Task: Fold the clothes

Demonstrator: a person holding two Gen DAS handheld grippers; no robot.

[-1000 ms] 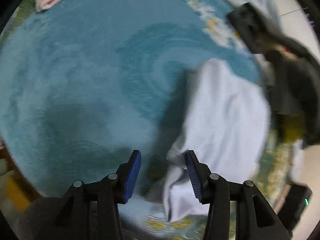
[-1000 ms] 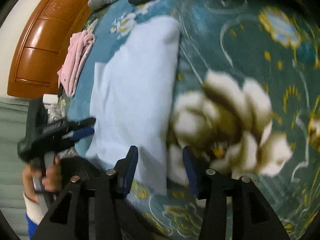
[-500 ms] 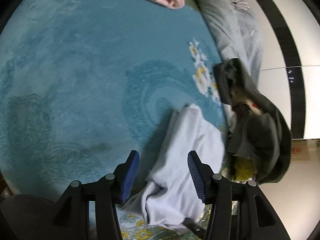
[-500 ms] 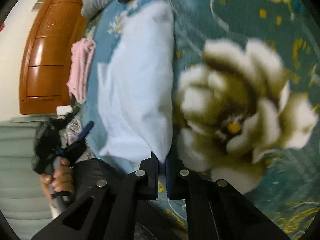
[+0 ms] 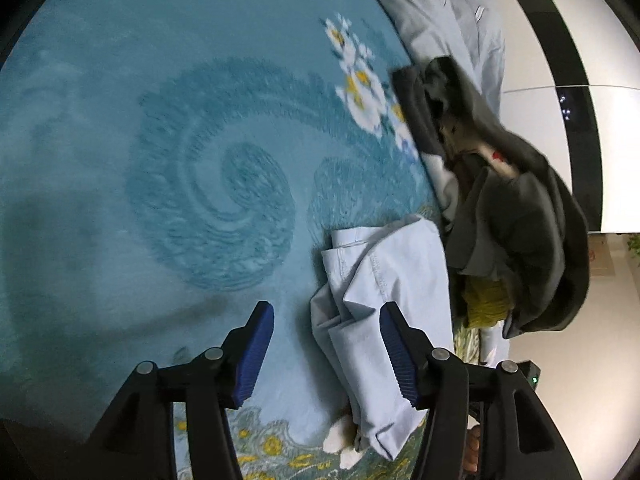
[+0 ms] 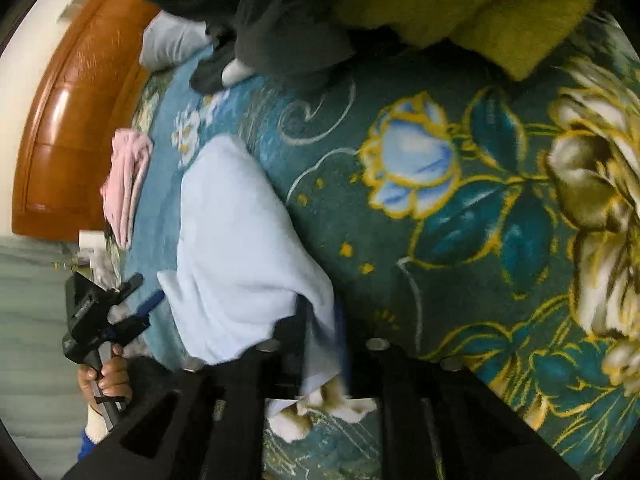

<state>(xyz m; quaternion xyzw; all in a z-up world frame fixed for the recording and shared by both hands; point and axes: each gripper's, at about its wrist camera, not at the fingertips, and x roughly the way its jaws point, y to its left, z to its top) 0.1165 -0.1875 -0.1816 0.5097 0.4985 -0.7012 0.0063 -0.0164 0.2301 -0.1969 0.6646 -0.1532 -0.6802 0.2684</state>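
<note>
Right claw (image 6: 320,344) now lifting pale blue garment (image 6: 240,240) off blanket (image 6: 460,200), clamped on its corner, left claw (image 5: 326,354) wide, empty

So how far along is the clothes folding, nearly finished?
Not nearly. Done: a pink garment lies folded near the headboard. In hand: the light blue garment, partly doubled over; the right gripper seems to hold its corner, while the left gripper is open beside it. Left: a heap of dark clothes and a yellow-green piece.

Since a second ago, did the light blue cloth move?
Yes. The light blue cloth has bunched narrower, its edge pulled away from the big cream flower; the right gripper holds its corner.
</note>
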